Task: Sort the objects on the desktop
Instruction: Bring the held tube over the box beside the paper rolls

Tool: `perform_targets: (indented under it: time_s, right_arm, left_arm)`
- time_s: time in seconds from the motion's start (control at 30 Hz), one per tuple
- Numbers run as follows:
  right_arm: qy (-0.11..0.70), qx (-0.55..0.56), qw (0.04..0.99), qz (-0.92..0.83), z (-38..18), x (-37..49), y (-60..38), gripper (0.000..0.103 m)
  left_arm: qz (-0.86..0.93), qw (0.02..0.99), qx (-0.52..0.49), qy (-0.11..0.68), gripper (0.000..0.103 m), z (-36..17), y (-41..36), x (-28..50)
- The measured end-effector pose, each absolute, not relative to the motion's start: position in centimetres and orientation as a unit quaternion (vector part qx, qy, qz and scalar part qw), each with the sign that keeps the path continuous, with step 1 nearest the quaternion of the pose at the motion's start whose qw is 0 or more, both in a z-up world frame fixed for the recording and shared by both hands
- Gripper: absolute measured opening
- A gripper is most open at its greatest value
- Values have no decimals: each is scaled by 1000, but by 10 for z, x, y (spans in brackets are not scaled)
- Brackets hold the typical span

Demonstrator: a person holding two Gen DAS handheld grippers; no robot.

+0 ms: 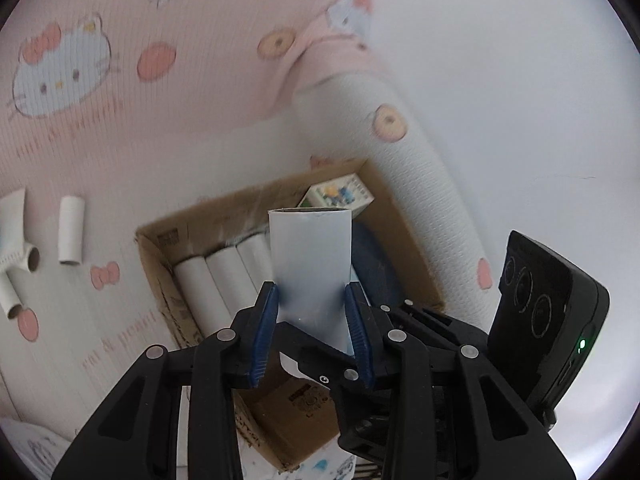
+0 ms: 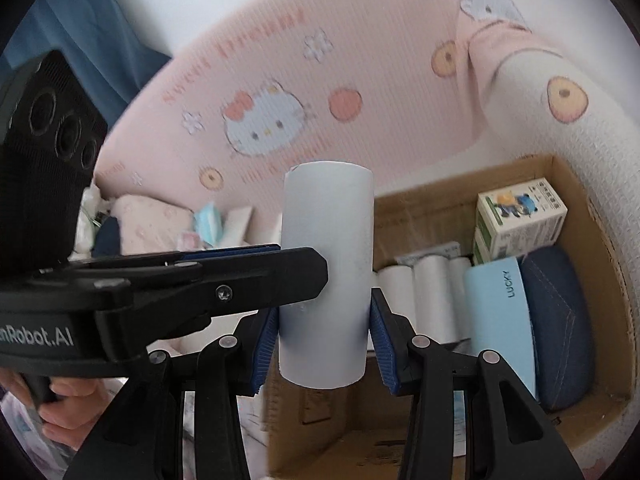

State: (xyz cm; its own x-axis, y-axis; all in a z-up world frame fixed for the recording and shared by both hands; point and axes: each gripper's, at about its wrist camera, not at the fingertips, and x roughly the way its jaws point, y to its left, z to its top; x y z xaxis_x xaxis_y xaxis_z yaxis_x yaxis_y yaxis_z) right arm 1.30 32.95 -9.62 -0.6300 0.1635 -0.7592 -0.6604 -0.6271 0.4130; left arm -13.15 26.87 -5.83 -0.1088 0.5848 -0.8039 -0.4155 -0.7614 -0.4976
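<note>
My left gripper (image 1: pixel 312 300) is shut on a white paper tube (image 1: pixel 310 264), squeezed flat, above the cardboard box (image 1: pixel 160 280). My right gripper (image 2: pixel 325 316) is shut on a round white tube (image 2: pixel 326 272), held upright over the same cardboard box (image 2: pixel 576 208). The left gripper's body (image 2: pixel 200 280) reaches in from the left and touches that tube's side. In the box lie several white tubes (image 2: pixel 424 292), a light blue case (image 2: pixel 500 320), a dark blue case (image 2: pixel 560 320) and small printed cartons (image 2: pixel 520 220).
Loose white tubes (image 1: pixel 71 229) lie on the pink and white cartoon bedding (image 1: pixel 120 80) left of the box. A rolled white quilt (image 2: pixel 580 128) borders the box's far and right sides. Tissue packs and clutter (image 2: pixel 208 220) sit at the left.
</note>
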Motion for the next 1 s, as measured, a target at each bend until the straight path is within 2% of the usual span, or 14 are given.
perform_targets:
  time_s: [0.27, 0.57, 0.8, 1.0]
  right_arm:
    - [340, -410, 253, 808, -127, -4, 346, 41]
    - [427, -406, 209, 780, -167, -15, 368, 41]
    - [440, -430, 203, 762, -179, -19, 376, 41]
    - [440, -456, 198, 748, -194, -28, 377, 41]
  left_arm:
    - [725, 291, -622, -58, 37, -96, 280, -155]
    - [719, 256, -646, 0, 37, -119, 285, -168]
    - [702, 265, -660, 21, 37, -134, 292, -173]
    - [723, 247, -638, 89, 37, -140, 296, -173]
